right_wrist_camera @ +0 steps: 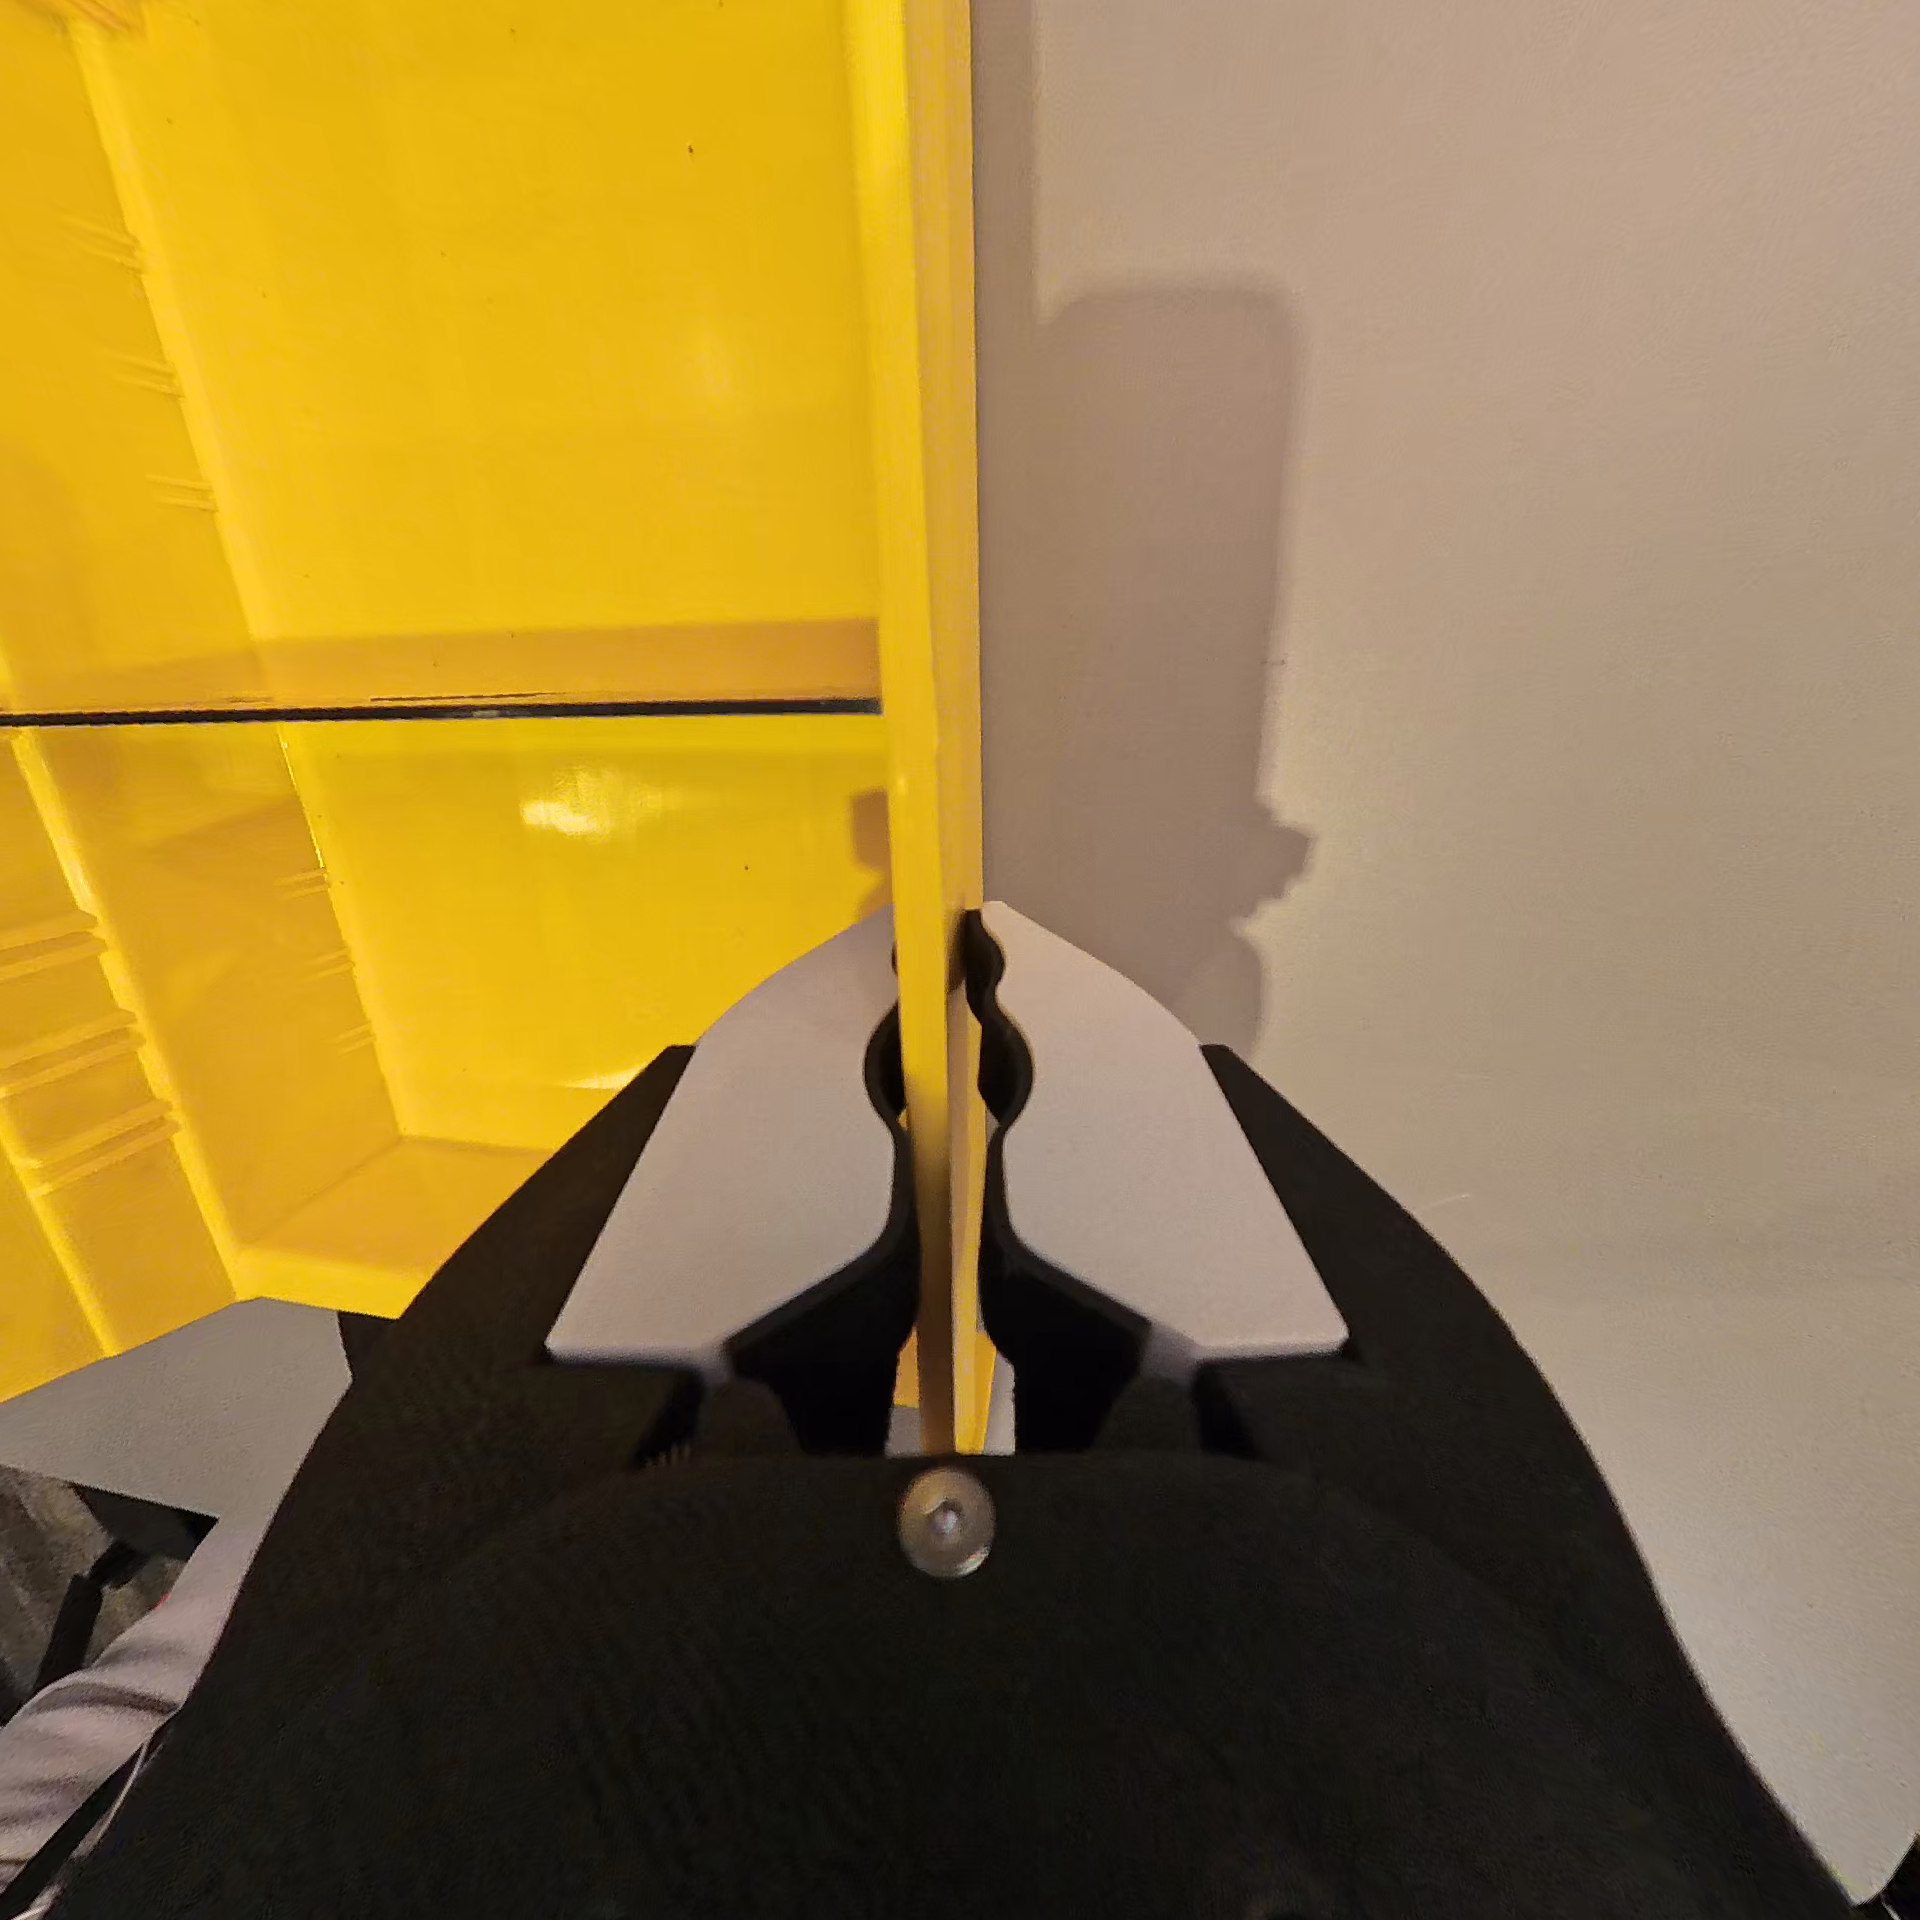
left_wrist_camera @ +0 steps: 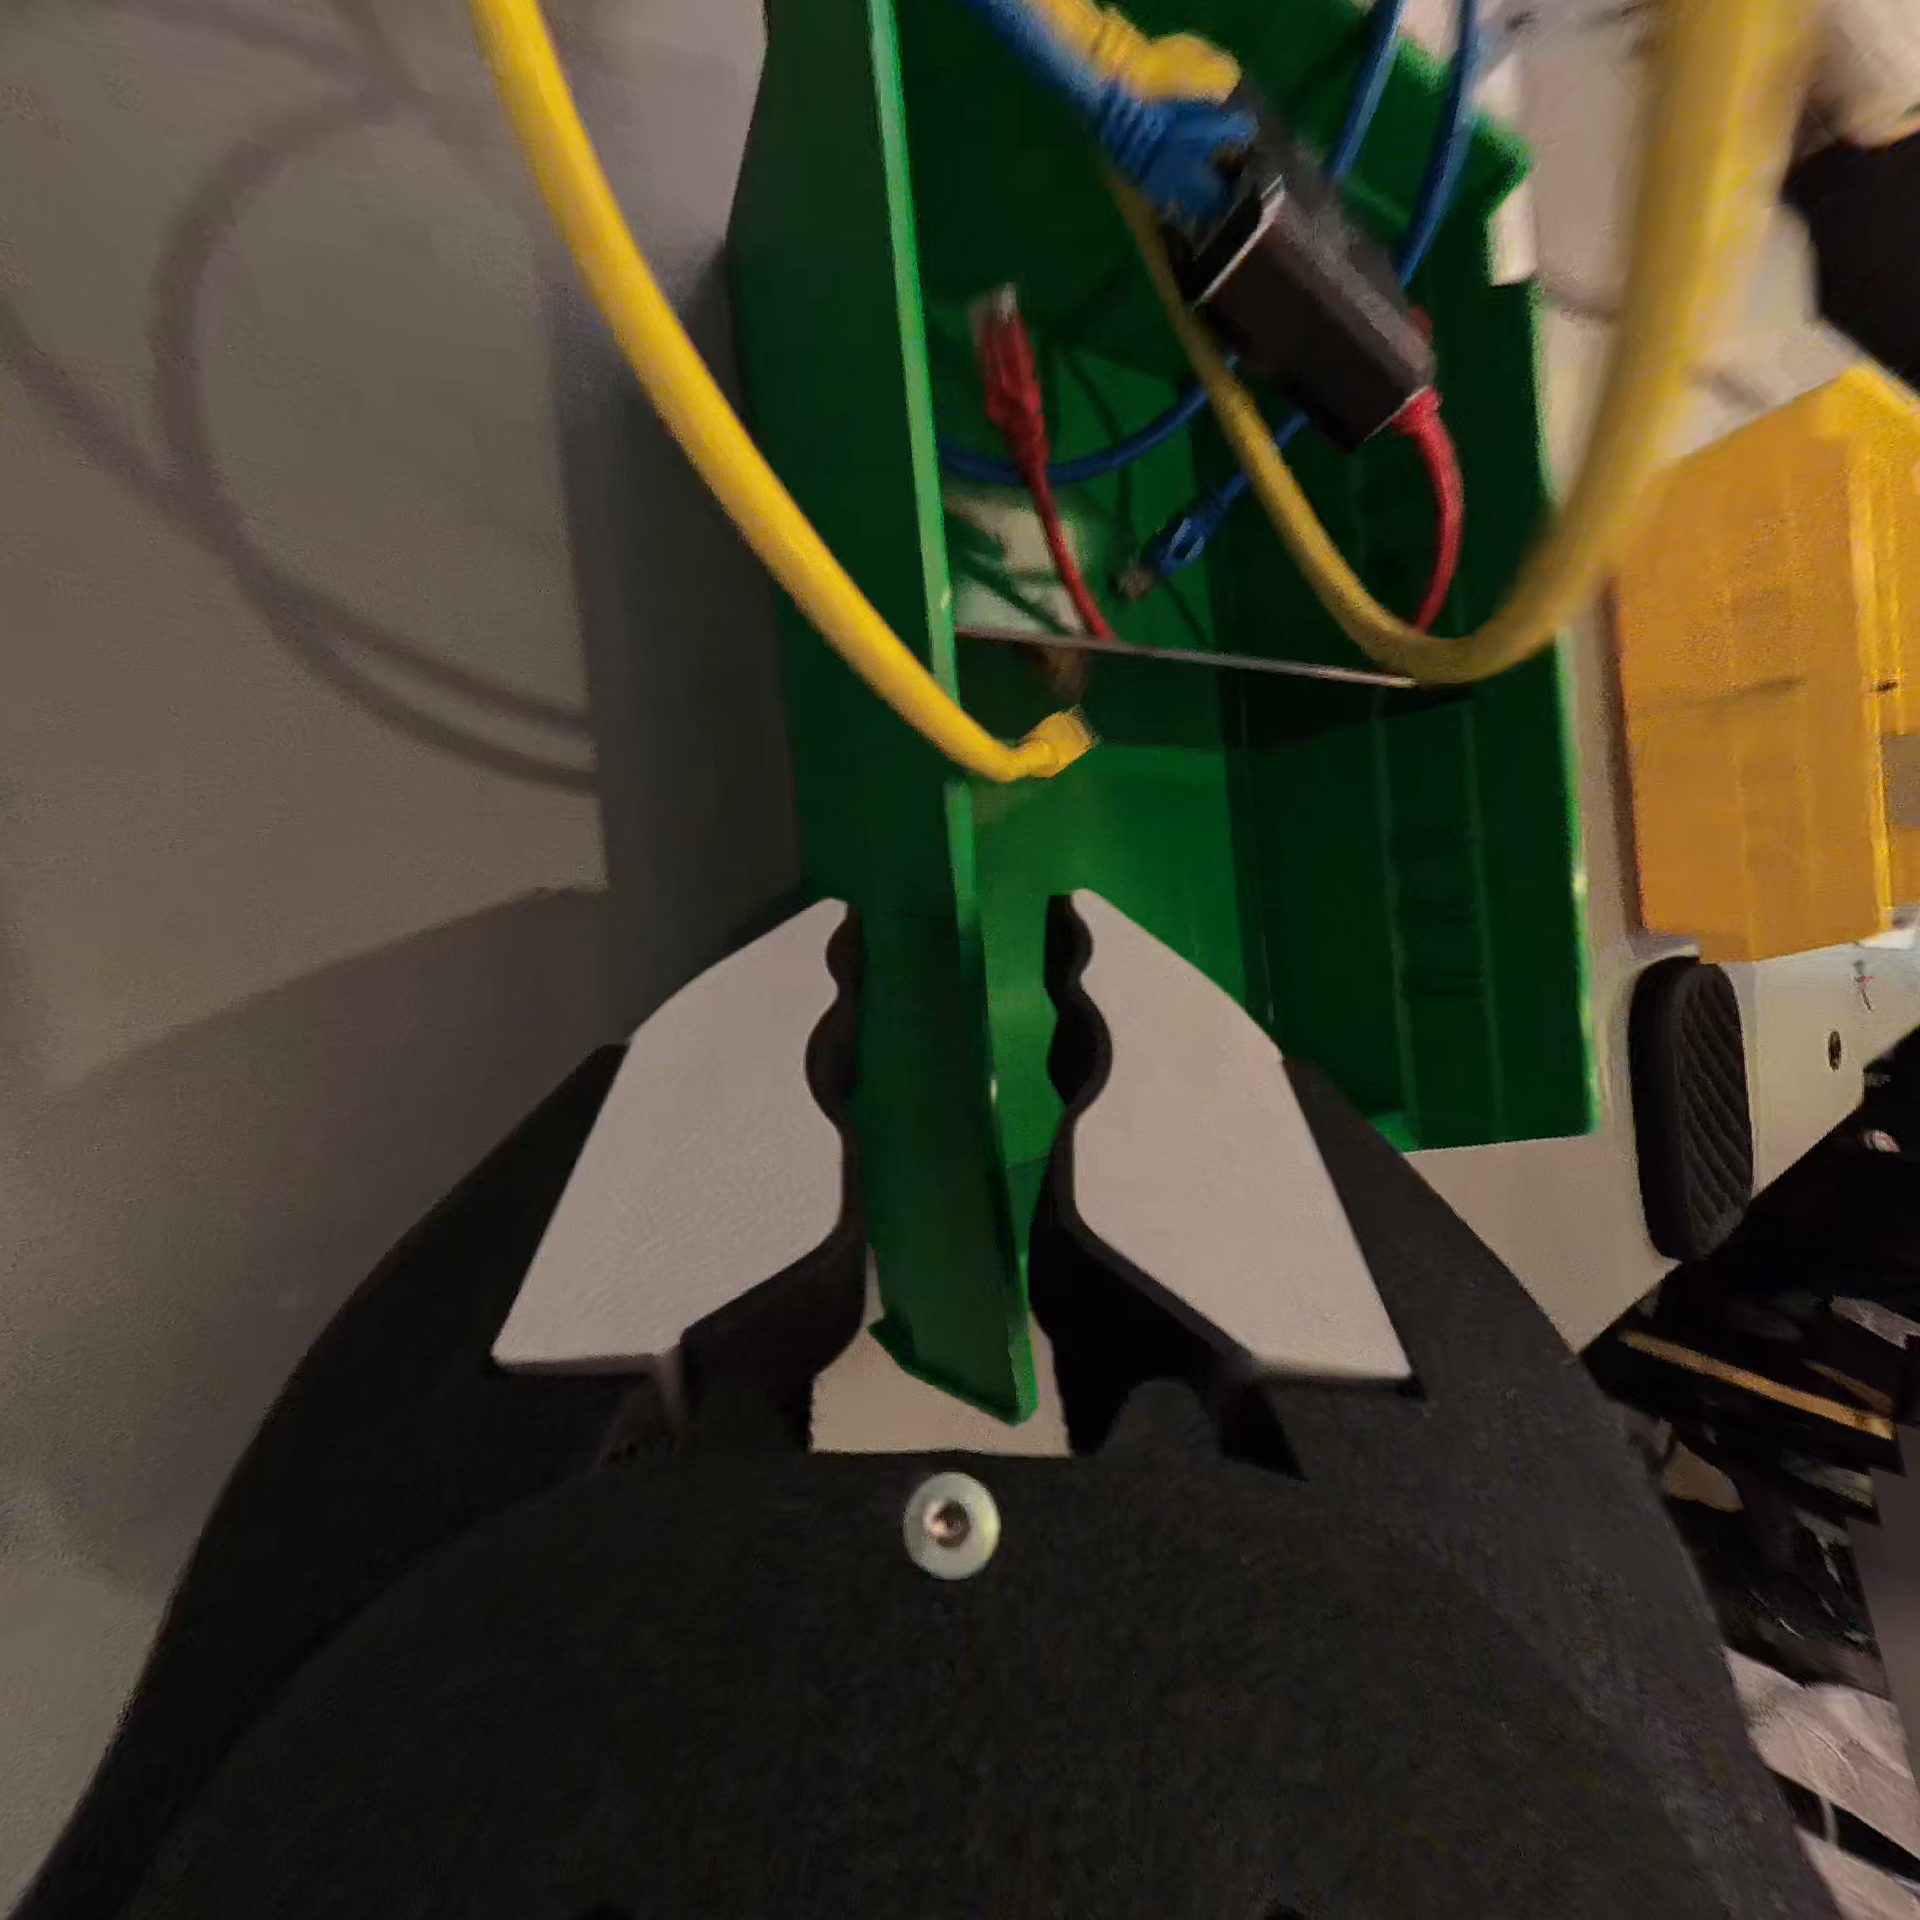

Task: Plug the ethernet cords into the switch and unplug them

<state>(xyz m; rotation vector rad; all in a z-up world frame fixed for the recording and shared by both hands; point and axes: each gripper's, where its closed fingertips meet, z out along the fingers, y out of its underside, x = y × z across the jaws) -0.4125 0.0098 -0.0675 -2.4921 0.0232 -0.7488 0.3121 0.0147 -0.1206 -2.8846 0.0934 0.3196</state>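
Observation:
My left gripper (left_wrist_camera: 956,914) is shut on the side wall of a green bin (left_wrist_camera: 1403,935). Inside the bin lies a black switch (left_wrist_camera: 1309,312), blurred, with a blue plug (left_wrist_camera: 1153,125) and a yellow one at its far end and a red cord (left_wrist_camera: 1439,488) at its near end. A loose red plug (left_wrist_camera: 1003,353) and a loose blue plug (left_wrist_camera: 1184,540) lie on the bin floor. A yellow cord (left_wrist_camera: 727,447) loops over the bin's wall. My right gripper (right_wrist_camera: 935,925) is shut on the right wall of a yellow bin (right_wrist_camera: 520,364) that holds nothing.
The yellow bin (left_wrist_camera: 1756,675) stands right of the green bin in the left wrist view, with one of the right gripper's fingers (left_wrist_camera: 1694,1101) below it. Each bin has a thin clear divider across it (right_wrist_camera: 468,712). A pale wall (right_wrist_camera: 1507,520) lies behind both bins. The left gripper's tips are roughly 75 centimetres from the right gripper's. About 12 centimetres separates my left fingertips from the black switch (left_wrist_camera: 1309,312). The blue plug (left_wrist_camera: 1153,125) is about 15 centimetres from my left fingertips.

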